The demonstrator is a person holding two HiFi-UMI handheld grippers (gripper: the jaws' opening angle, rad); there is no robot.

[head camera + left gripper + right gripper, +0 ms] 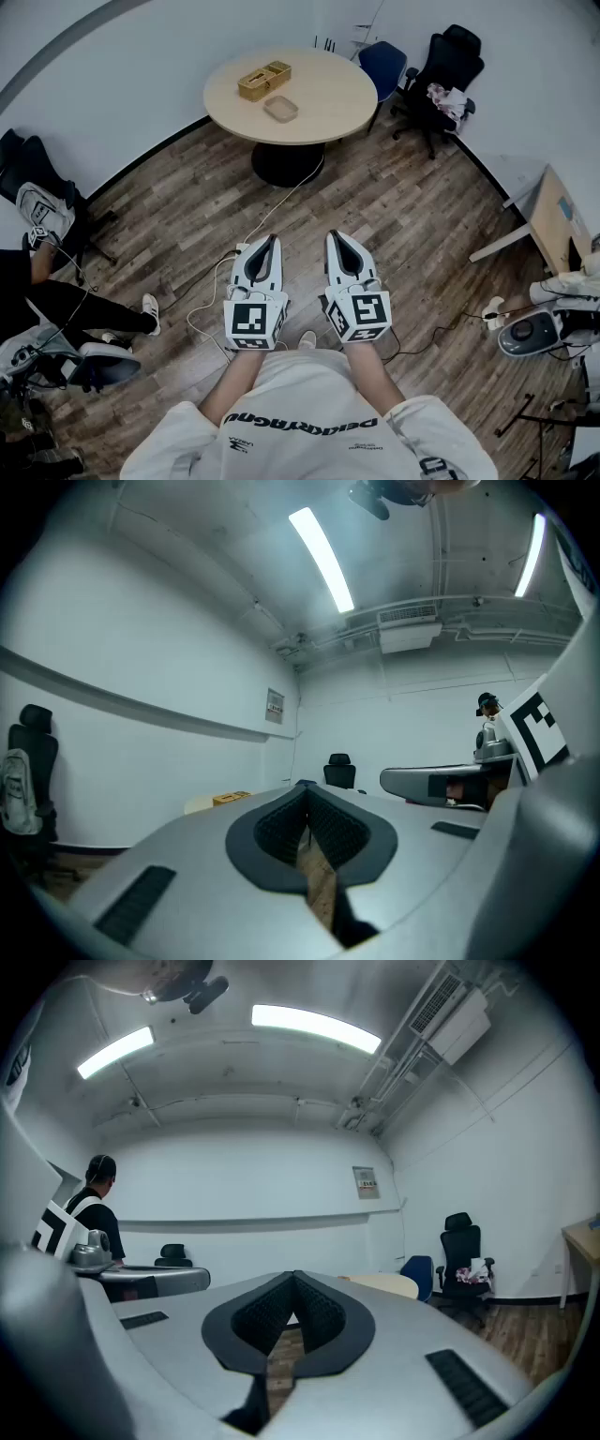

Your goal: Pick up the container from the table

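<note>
While both grippers hang low in front of the person's waist, the pick-up is not yet begun.

Pose: left gripper [270, 244] & right gripper [336, 238] sit side by side, tips fwd toward the round table [328, 112]. Both are well apart from it, w/ wood floor [394, 206] between. Prob. a carry pose for the walk-up, as nothing is in reach.

Jaws: in the left gripper view the tips meet w/ nothing held. The pads bow apart behind the tips and only floor shows through that gap. The right gripper view shows the same: tips together, empty.

Container [280, 109]: shallow tan tray on the table top, near centre. It lies just beside a yellow box [263, 81], which sits on its far-left side. I take the tray as the task's thing; the box could be meant instead, can't settle that. The left gripper view shows the box over the table edge, tray not made out.

Writing:
- Marker cube [254, 323] on each gripper has black/white square codes, no letters.
- Shirt [309, 412] print runs upside-down to the cam, too warped to read w/ confidence.
- Wall sign [364, 1181] is too small to read.
- Box top is patterned, illegible.

Next, as I judge it: approach the table and part the jaws before reaching in.
</note>
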